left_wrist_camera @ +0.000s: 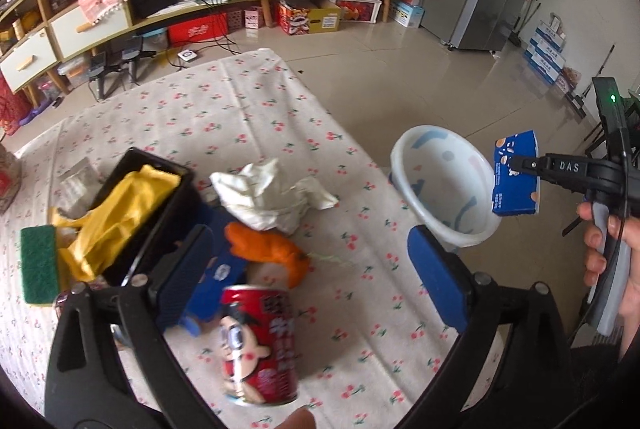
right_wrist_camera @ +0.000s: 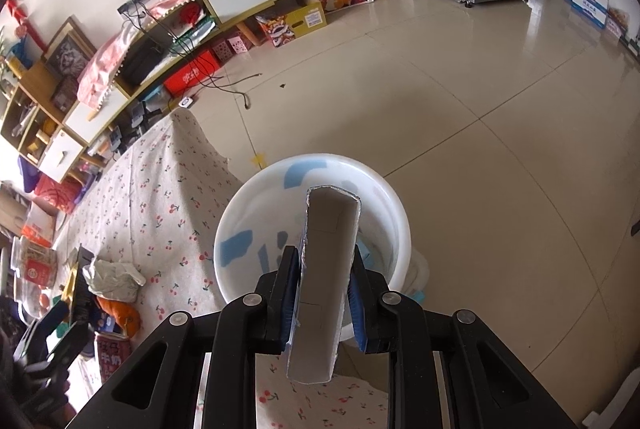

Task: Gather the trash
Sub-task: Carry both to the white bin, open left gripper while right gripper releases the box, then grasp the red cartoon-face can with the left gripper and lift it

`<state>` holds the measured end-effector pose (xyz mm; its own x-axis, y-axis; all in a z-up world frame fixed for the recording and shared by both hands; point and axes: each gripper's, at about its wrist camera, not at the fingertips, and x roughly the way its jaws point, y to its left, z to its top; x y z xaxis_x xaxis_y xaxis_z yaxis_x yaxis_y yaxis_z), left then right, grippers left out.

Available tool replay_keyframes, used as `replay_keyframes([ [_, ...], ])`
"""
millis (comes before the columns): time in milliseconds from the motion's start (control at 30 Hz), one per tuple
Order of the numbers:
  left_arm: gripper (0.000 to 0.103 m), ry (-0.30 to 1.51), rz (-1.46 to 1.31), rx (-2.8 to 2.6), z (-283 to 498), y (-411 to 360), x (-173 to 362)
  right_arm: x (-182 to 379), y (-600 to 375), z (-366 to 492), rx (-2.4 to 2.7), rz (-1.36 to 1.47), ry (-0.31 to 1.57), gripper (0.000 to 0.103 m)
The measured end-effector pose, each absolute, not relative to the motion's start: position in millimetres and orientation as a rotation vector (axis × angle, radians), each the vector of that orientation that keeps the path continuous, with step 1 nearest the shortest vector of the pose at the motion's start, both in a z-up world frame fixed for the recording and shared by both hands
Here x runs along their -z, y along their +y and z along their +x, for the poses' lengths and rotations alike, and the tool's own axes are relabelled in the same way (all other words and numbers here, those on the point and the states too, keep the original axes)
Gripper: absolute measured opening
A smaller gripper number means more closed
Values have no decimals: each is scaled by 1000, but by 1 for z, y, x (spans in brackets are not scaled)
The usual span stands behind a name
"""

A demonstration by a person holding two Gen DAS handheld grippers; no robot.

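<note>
Only the right wrist shows the carton's [right_wrist_camera: 326,281] hollow inside.

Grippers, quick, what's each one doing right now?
Left gripper: open, holding nothing, above the red can.
Right gripper: shut on the blue box, over the white bin.
</note>
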<state>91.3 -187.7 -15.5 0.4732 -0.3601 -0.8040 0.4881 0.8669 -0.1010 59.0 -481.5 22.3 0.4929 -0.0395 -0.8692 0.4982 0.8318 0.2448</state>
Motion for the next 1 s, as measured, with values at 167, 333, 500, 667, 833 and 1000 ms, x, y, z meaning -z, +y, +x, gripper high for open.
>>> replay_keyframes([
  [167,98,949,133,495,90,-163,13,-24,-478,64,373,488,1009,27],
  [333,98,947,115,477,86,-141,11,-31,-472,63,397,458,987,63],
  [500,98,943,106,456,86,-123,9,-43,-460,62,404,395,963,70],
  [667,98,944,102,431,87,-103,8,-50,-444,63,374,364,959,72],
  [833,98,953,110,402,91,-81,8,-54,-426,66,342,330,960,74],
  [1000,98,979,95,372,99,-55,9,-55,-406,69,303,312,969,77],
])
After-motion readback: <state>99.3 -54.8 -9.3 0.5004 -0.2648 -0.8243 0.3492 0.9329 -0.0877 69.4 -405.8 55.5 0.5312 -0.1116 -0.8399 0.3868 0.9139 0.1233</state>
